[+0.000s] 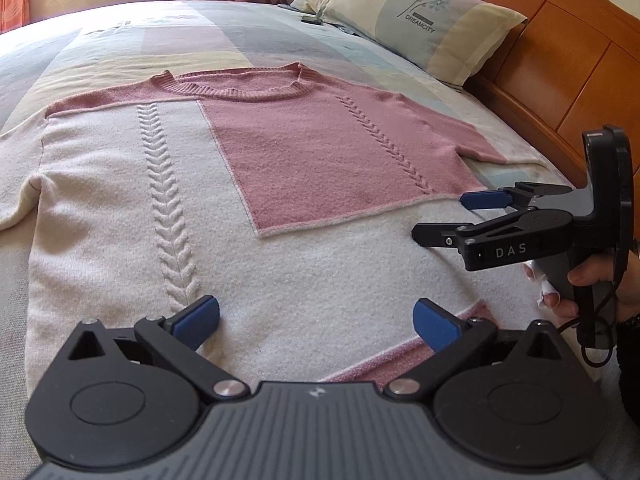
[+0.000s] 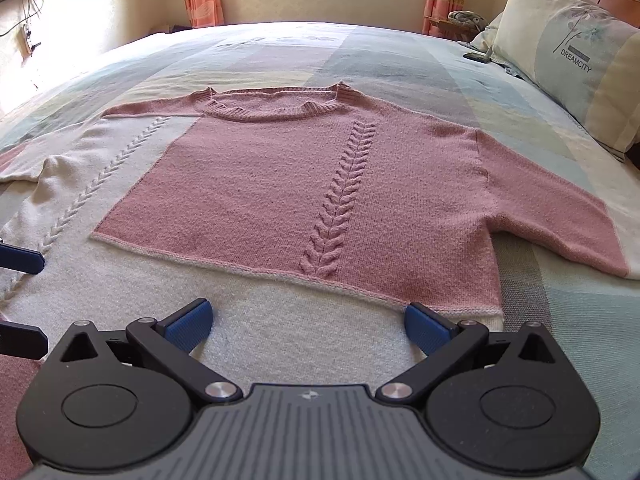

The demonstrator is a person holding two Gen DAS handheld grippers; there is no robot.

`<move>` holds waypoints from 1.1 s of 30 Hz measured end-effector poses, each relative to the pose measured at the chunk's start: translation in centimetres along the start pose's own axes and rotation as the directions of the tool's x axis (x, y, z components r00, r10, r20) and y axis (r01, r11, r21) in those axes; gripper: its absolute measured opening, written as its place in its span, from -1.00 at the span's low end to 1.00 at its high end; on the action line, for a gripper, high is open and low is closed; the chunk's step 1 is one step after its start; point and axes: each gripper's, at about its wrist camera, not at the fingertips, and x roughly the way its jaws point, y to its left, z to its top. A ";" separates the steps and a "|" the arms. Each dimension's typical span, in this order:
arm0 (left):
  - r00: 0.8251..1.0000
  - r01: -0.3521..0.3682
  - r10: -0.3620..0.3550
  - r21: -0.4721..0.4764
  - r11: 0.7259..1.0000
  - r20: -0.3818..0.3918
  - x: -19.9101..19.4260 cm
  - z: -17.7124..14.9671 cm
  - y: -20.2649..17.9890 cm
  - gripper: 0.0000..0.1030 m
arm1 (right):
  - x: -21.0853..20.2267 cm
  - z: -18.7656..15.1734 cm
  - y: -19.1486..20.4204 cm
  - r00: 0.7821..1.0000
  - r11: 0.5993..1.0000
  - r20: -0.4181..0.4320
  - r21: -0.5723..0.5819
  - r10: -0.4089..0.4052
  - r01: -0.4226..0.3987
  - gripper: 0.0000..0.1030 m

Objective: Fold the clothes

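A pink and cream knitted sweater (image 1: 312, 152) lies flat and face up on the bed, collar at the far side; it also shows in the right wrist view (image 2: 280, 200). My left gripper (image 1: 316, 324) is open and empty, low over the cream lower part near the hem. My right gripper (image 2: 308, 324) is open and empty over the cream band at the sweater's lower right; it also shows in the left wrist view (image 1: 448, 216), held in a hand at the right. The left gripper's fingertips (image 2: 24, 262) show at the left edge of the right wrist view.
The bed (image 2: 400, 56) has a pastel patchwork cover. Pillows (image 1: 420, 20) lean on the wooden headboard (image 1: 560, 60) at the right. A small dark object (image 2: 476, 57) lies near the pillows. Curtains and a window stand behind the bed.
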 end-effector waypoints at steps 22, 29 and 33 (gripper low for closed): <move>0.994 0.063 -0.074 0.128 0.990 0.079 1.4 0.5 -3.9 0.99 | -6.3 -1.8 -22.3 0.952 0.730 0.291 0.671 -0.101 -0.128 1.00; 0.988 0.094 -0.105 0.102 0.990 0.109 2.6 2.6 -4.4 0.99 | -5.7 -3.0 -27.0 0.941 0.669 0.297 0.734 -0.160 -0.118 1.00; 0.975 0.155 -0.170 0.107 0.982 0.145 2.9 3.7 -4.8 0.99 | -4.9 -3.4 -29.6 0.934 0.599 0.325 0.781 -0.147 -0.177 1.00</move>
